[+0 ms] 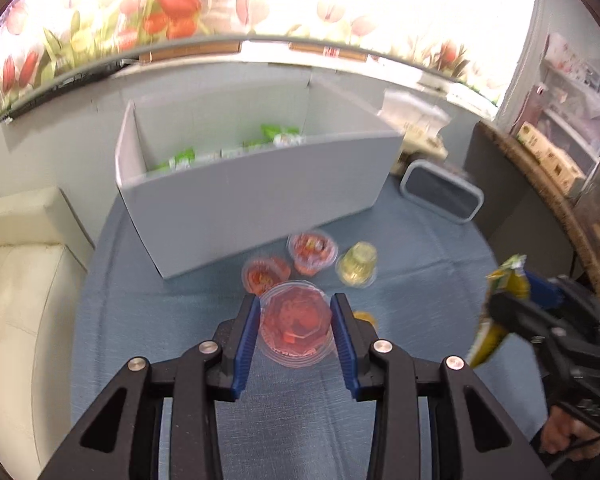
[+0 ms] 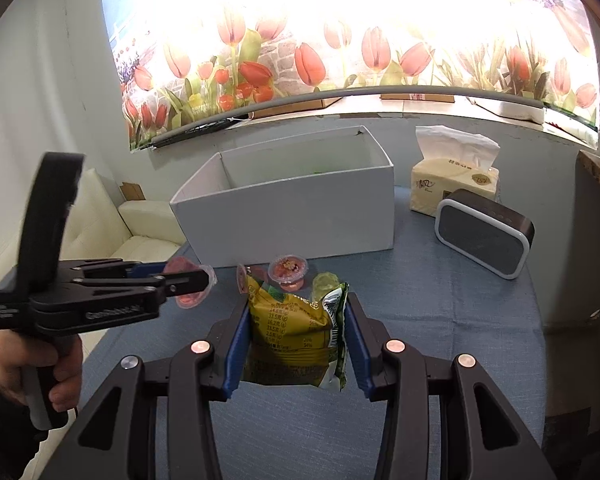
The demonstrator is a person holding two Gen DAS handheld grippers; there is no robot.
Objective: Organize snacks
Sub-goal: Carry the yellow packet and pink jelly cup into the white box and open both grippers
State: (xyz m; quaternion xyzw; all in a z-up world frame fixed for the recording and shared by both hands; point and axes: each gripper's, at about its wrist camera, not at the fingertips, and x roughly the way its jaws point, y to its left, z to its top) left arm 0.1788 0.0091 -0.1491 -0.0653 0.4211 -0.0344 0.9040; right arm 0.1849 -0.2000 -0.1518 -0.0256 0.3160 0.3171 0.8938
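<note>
The left gripper (image 1: 295, 326) clamps a red jelly cup (image 1: 296, 330); the right gripper (image 2: 296, 334) clamps a yellow-green snack bag (image 2: 296, 336). Beyond them, the white box (image 1: 256, 200) holds green packets (image 1: 278, 136), with three jelly cups (image 1: 312, 252) just before it.

Red jelly cup (image 1: 296, 326), clear and lidded, clamped between the blue pads of the left hand-held gripper (image 1: 295, 322), raised above the bench. Yellow-green snack packet (image 2: 296, 330) pinched upright in the right hand-held gripper (image 2: 296, 336). Two more red jelly cups (image 1: 312, 251) and one yellow jelly cup (image 1: 358, 267) clustered on blue cloth before the white box (image 1: 260, 196). Green packets (image 1: 278, 136) inside the box.
</note>
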